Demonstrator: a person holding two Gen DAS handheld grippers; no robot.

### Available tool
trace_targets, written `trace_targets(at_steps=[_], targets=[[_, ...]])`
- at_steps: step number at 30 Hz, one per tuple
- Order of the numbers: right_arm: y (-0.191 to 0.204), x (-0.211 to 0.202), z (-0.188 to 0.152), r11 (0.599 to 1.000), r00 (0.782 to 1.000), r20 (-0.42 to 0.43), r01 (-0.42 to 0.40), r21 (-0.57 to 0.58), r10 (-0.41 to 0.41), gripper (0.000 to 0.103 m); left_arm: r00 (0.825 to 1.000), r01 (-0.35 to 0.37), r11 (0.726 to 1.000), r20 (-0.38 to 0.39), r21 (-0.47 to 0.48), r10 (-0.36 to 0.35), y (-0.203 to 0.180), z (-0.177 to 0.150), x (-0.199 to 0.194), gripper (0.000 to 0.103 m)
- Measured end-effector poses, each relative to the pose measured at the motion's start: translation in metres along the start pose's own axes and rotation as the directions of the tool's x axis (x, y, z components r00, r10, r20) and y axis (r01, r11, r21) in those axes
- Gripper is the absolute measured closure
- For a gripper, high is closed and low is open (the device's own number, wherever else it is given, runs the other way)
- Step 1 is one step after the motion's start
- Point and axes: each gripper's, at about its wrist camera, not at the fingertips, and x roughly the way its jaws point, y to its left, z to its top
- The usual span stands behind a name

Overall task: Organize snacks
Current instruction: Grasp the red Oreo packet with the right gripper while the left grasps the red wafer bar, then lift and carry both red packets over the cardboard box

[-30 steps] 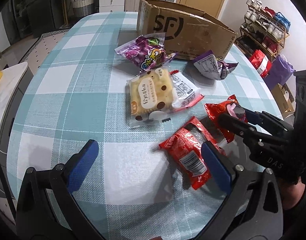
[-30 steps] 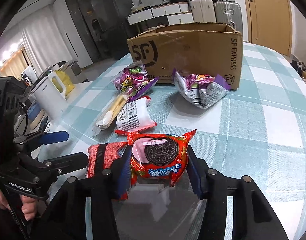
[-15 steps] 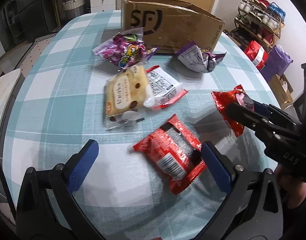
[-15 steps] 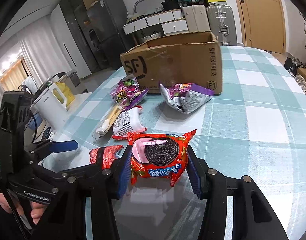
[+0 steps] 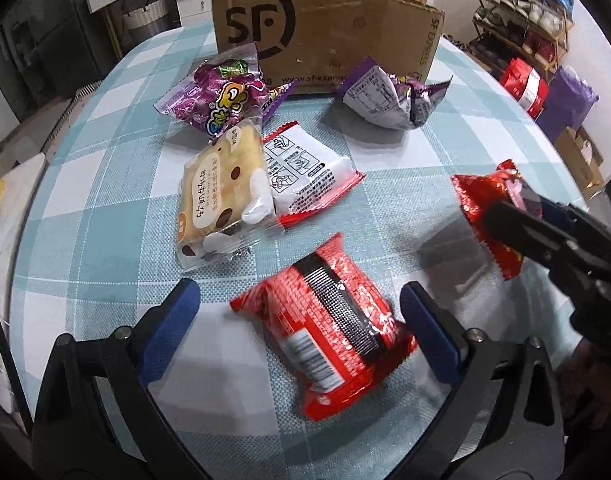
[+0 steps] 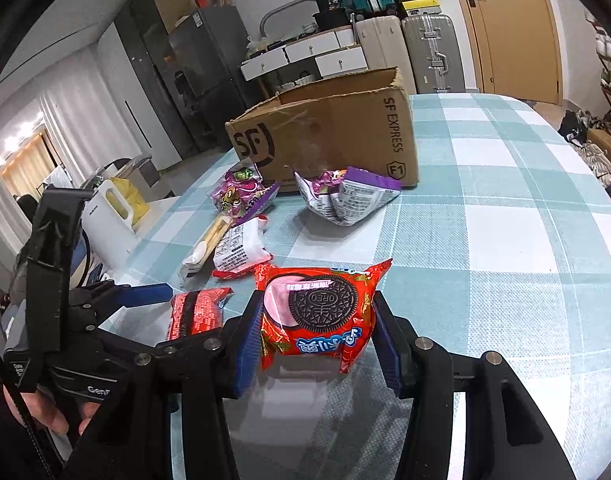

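My right gripper [image 6: 317, 340] is shut on a red Oreo packet [image 6: 319, 316] and holds it above the table; the packet also shows at the right of the left wrist view [image 5: 485, 208]. My left gripper [image 5: 301, 332] is open, its blue pads on either side of a red snack packet [image 5: 329, 344] lying flat on the checked tablecloth; this packet also shows in the right wrist view [image 6: 195, 312]. An open SF cardboard box [image 5: 325, 40] stands at the far side, also in the right wrist view [image 6: 329, 136].
A yellow cake packet [image 5: 221, 196], a white-and-red packet [image 5: 305, 172], a purple candy bag [image 5: 221, 96] and a crumpled purple-and-white bag [image 5: 389, 96] lie between me and the box. A white kettle [image 6: 109, 216] stands off the table's left edge.
My left gripper has moved right and forward, so the red snack packet now lies between its open pads. My right gripper has lifted the Oreo packet higher above the table.
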Motion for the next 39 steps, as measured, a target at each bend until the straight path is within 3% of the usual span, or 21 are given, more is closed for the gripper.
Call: trace_targets(at_steps=[2, 6, 8, 9, 14, 25, 39], targets=[[-0.002, 0.001, -0.001, 1.0, 1.0, -0.002, 0.003, 0.006, -0.003, 0.052, 1.0, -0.014, 1.0, -0.007, 0.014, 0.014, -0.003, -0.001, 0.003, 0.015], [-0.004, 0.001, -0.003, 1.0, 1.0, -0.004, 0.004, 0.014, -0.004, 0.052, 1.0, 0.023, 1.0, 0.004, 0.008, -0.023, -0.002, -0.005, 0.001, 0.028], [-0.003, 0.0, -0.004, 1.0, 1.0, -0.004, 0.005, 0.014, -0.005, 0.052, 0.999, 0.044, 0.999, 0.018, 0.027, -0.044, -0.004, -0.007, -0.004, 0.054], [-0.003, 0.001, -0.004, 1.0, 1.0, -0.004, 0.005, 0.013, -0.005, 0.052, 0.998, 0.051, 0.998, 0.021, 0.043, -0.052, -0.006, -0.007, -0.005, 0.059], [-0.005, 0.0, -0.002, 0.999, 1.0, -0.002, -0.018, 0.039, 0.018, 0.052, 0.996, 0.083, 0.993, 0.024, 0.081, -0.085, -0.01, -0.012, -0.009, 0.06], [0.005, 0.0, 0.002, 1.0, 1.0, -0.004, -0.001, 0.012, 0.001, 0.052, 0.992, 0.116, 0.991, 0.041, 0.069, -0.119, 0.0, -0.011, -0.018, 0.06], [0.013, -0.005, 0.02, 1.0, 1.0, 0.018, -0.016, 0.0, 0.016, 0.052, 0.981, 0.159, 0.986, 0.107, 0.041, -0.163, 0.018, 0.017, -0.044, 0.06]])
